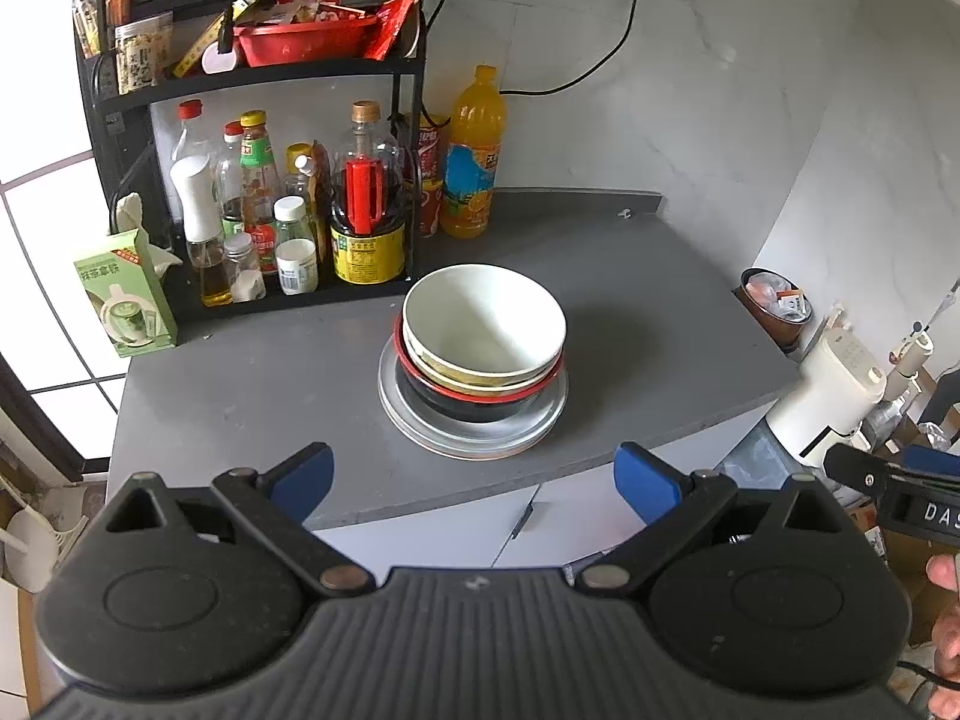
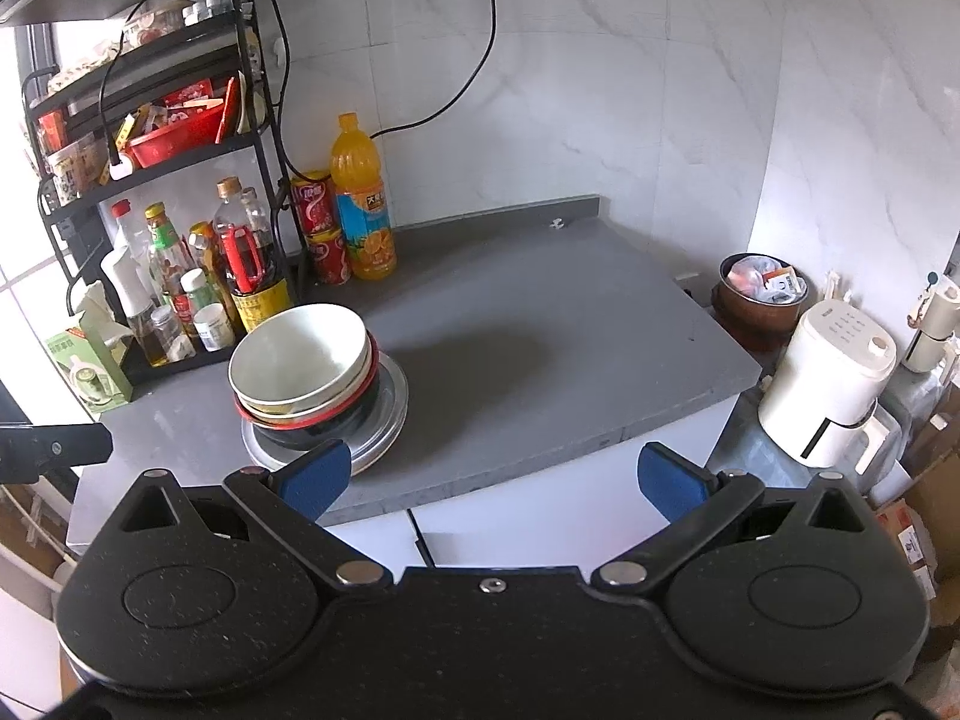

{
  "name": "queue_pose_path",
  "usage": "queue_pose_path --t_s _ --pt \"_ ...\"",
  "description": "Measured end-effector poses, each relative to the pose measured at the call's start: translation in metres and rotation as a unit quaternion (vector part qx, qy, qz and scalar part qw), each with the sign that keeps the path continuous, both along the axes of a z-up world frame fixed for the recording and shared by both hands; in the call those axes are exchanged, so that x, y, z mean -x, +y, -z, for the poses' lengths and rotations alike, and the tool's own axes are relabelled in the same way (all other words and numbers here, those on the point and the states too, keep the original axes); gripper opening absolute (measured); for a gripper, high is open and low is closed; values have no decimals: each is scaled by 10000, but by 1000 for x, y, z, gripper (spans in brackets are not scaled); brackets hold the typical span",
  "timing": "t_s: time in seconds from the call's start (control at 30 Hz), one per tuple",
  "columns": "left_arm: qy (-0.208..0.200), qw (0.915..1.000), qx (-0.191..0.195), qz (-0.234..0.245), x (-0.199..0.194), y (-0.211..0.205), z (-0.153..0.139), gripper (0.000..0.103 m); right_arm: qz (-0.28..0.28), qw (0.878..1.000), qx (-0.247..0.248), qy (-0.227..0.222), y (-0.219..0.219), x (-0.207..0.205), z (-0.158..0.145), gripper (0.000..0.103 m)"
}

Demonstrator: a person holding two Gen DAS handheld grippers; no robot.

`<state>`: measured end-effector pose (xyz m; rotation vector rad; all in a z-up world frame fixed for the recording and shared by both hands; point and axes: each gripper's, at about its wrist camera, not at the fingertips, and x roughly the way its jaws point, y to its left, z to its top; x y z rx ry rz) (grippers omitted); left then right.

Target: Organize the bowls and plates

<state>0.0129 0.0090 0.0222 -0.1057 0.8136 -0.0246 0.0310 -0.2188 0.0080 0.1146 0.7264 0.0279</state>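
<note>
Beside the black condiment rack [image 1: 258, 192], on the grey surface [image 1: 600, 312], the white bowl [image 1: 483, 324] sits nested on other bowls, all on the plates [image 1: 474, 426]. I judge the stacking essentially done; nothing loose remains on the surface near that rack. My left tongs [image 1: 474, 483] and right tongs [image 2: 492, 477] both hang spread wide and empty, short of the stack, off the surface's front edge.

Lower bowls [image 1: 480, 387]: nested under the white bowl [image 1: 483, 324] — only rims show.
Bottle labels [image 1: 366, 252]: print too small to read.
Right hand-held gripper [image 1: 900, 489]: cut off by the edge.
</note>
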Motion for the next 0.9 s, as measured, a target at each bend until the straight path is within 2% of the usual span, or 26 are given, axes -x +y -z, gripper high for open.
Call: queue_pose_path --t_s 0.9 --pt "-3 10000 95 -14 -12 4 1 99 7 10000 -20 82 3 -10 3 103"
